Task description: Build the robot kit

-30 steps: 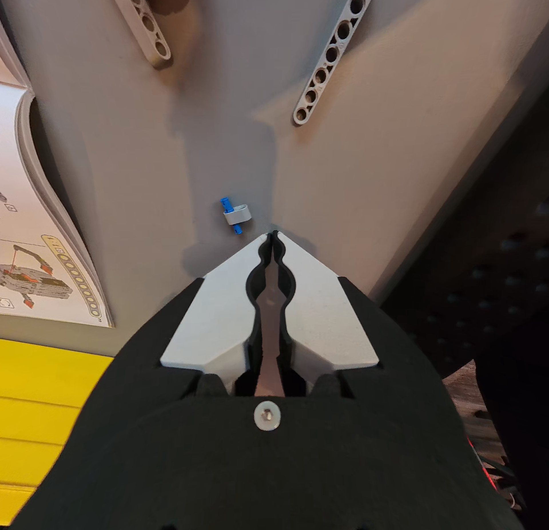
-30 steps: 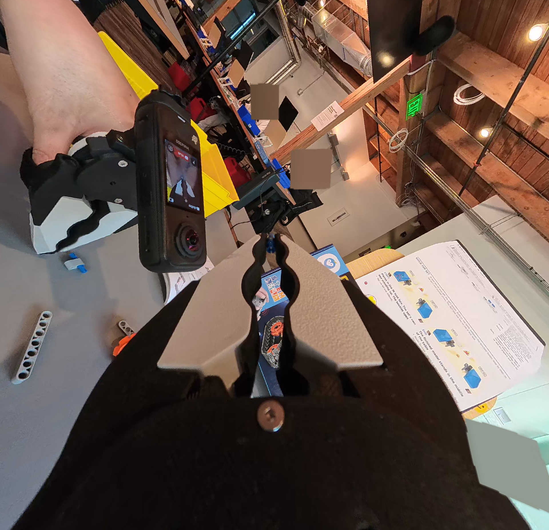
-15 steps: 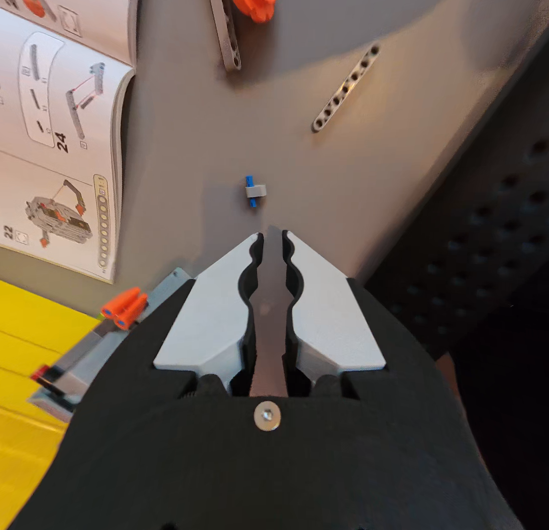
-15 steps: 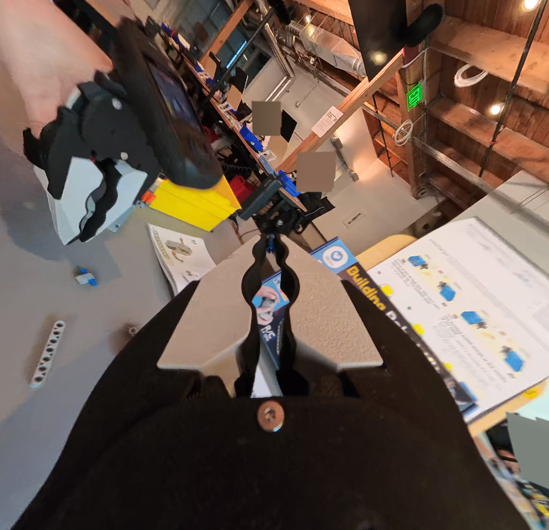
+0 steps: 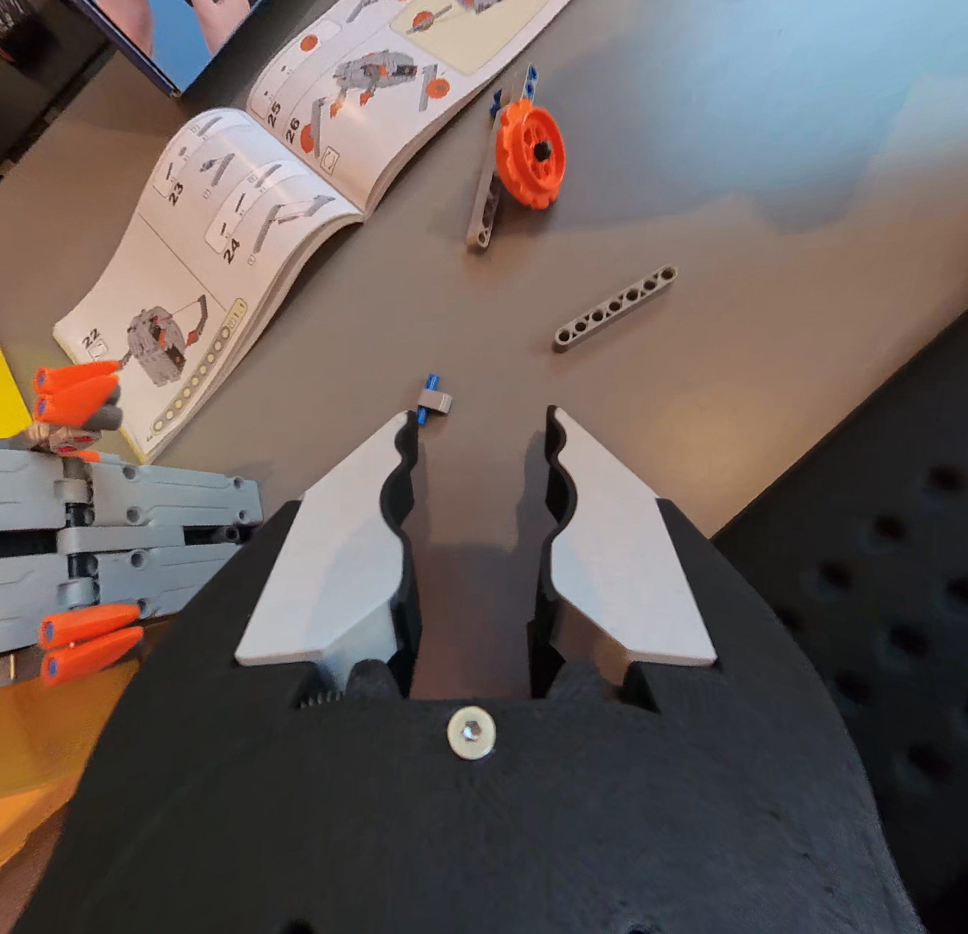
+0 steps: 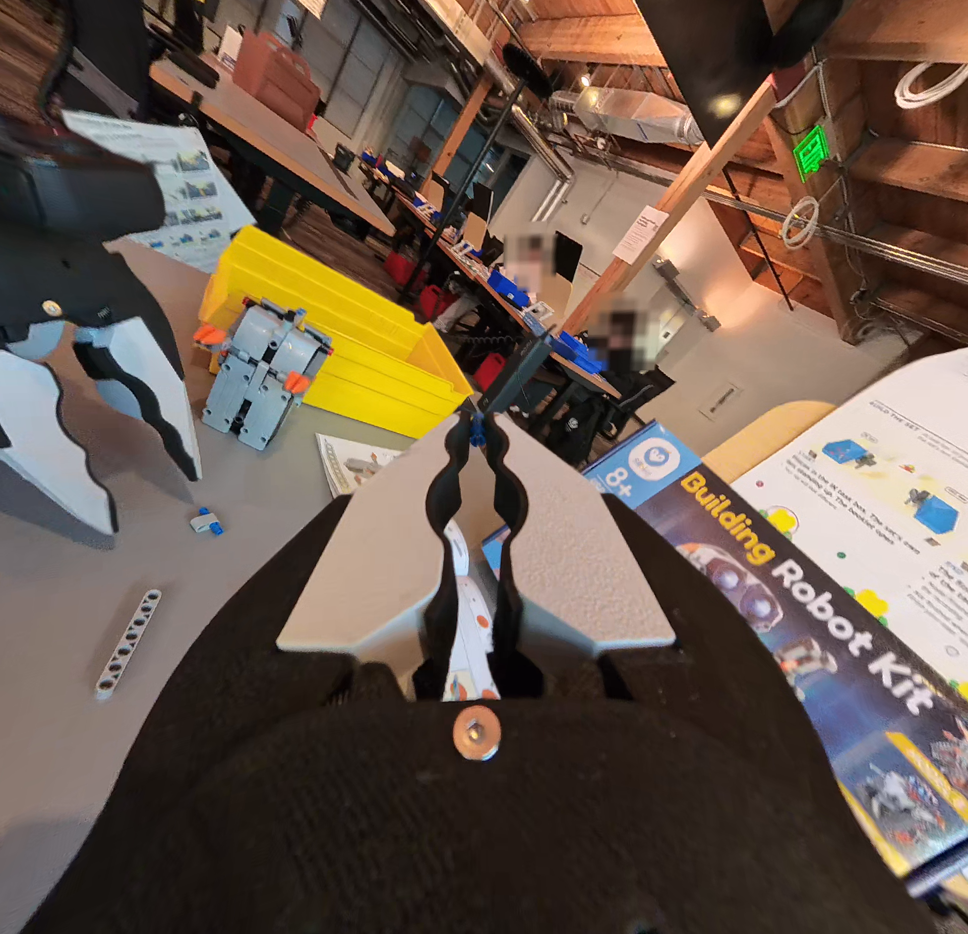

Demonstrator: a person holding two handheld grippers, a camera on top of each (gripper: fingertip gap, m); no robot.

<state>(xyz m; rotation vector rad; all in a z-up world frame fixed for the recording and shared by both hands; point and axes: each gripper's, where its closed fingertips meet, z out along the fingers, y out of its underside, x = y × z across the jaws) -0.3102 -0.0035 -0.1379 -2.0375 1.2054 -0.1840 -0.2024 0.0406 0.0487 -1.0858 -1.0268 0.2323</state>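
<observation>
Grey matte tabletop [image 5: 707,186] carries the loose parts under both tools. Above it the left gripper [image 5: 477,416] hangs with its white, black-lined fingers spread wide and nothing between them; from the right wrist view it [image 6: 152,500] shows with its tips pointing down just over the table. Just beyond the tip of its left-hand finger lies a small grey connector on a blue pin [image 5: 433,400], close to that tip but outside the gap; the same piece [image 6: 206,522] rests flat on the table near the fingertips in the other view. Farther out lies a long grey plastic beam with a row of round holes [image 5: 615,309], apart from everything else. Beyond that, an orange toothed wheel with a black hub [image 5: 530,151] sits on a second grey beam [image 5: 487,201] that has blue pins at its far end. An open white instruction booklet [image 5: 251,238] is spread to the left, and a blue printed cardboard box [image 5: 173,13] lies past it. A grey block-built assembly with orange tips [image 5: 125,537] stands near the left gripper, in front of a yellow plastic bin [image 6: 361,332]. Raised well off the table, the right gripper [image 6: 475,429] has its fingers pressed nearly together, pinching a small blue pin [image 6: 476,431] at the very tips. A large white printed sheet [image 6: 864,500] lies to its right, beside the box.
</observation>
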